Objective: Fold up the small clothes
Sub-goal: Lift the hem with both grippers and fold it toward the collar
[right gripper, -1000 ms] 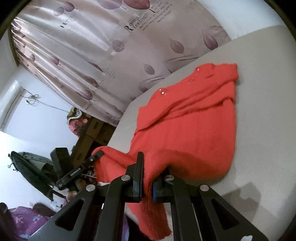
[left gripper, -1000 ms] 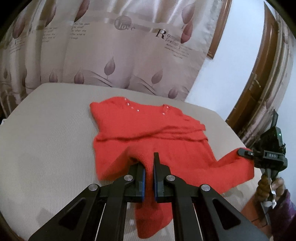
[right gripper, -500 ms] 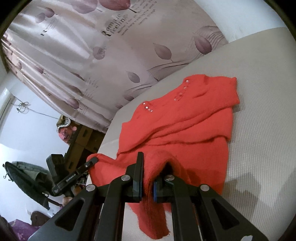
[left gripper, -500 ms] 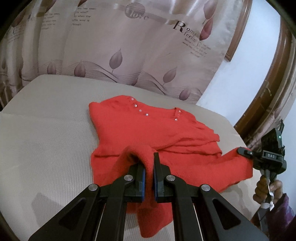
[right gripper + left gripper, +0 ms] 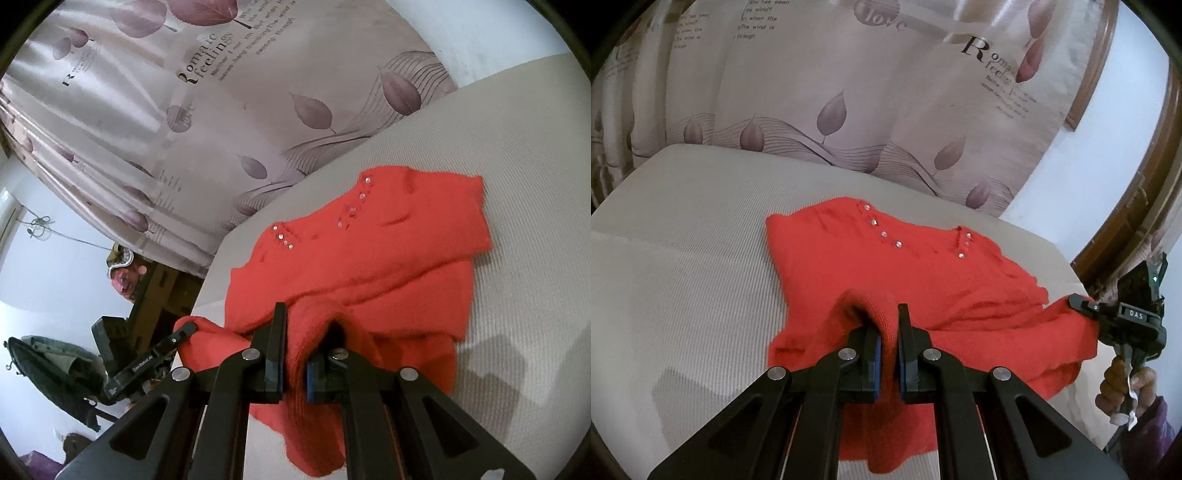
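A small red knitted sweater (image 5: pixel 908 266) with shiny studs at the neckline lies on a beige ribbed mattress (image 5: pixel 687 258). My left gripper (image 5: pixel 889 332) is shut on a fold of its lower hem, lifted over the body of the sweater. My right gripper (image 5: pixel 293 332) is shut on the hem's other corner. In the left wrist view the right gripper (image 5: pixel 1082 304) shows at the right edge with red cloth in its tip. The right wrist view has the left gripper (image 5: pixel 184 332) at the left, also holding cloth. The sweater (image 5: pixel 369 254) is doubled partway toward the neckline.
A pale curtain (image 5: pixel 849 92) with leaf prints and lettering hangs behind the mattress. A wooden door frame (image 5: pixel 1126 192) stands at the right. A person's hand (image 5: pixel 1123 387) grips the right tool's handle. Dark furniture and a bag (image 5: pixel 55 362) sit beyond the mattress's left edge.
Both grippers have carried the hem forward toward the neckline and slightly down. The sweater's upper part now looks larger and nearer, and more of the lower part lies folded over.
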A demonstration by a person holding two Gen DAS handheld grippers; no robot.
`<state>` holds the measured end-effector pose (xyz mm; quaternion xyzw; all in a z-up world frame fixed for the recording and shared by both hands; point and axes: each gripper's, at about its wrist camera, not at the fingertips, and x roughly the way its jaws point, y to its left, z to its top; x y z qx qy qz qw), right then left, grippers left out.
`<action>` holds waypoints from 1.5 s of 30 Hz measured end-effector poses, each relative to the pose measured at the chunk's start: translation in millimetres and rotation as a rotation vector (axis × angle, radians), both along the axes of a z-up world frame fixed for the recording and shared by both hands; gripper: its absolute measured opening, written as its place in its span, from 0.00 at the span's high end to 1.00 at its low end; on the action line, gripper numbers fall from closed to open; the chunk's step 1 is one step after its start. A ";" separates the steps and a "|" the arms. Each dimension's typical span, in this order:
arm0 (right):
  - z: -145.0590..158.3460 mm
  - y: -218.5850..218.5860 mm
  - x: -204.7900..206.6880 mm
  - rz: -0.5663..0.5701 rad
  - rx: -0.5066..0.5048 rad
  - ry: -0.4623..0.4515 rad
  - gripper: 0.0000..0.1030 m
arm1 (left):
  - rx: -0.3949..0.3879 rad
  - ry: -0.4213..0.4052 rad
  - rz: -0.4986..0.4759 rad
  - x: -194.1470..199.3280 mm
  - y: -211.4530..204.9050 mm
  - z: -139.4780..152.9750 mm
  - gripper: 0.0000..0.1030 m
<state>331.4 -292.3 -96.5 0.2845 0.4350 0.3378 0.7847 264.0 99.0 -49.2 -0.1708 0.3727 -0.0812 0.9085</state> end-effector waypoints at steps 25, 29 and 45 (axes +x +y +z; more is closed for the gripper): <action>-37.2 -5.3 59.2 -0.088 0.058 0.075 0.93 | 0.070 0.042 0.040 72.3 0.0 -26.6 0.92; -44.3 -6.9 67.6 -0.103 0.083 0.084 0.91 | 0.068 0.062 0.026 81.3 -0.9 -31.4 0.88; -71.5 -46.0 64.0 -0.256 0.473 0.187 0.62 | -0.441 -0.036 0.094 77.0 61.3 -9.9 0.31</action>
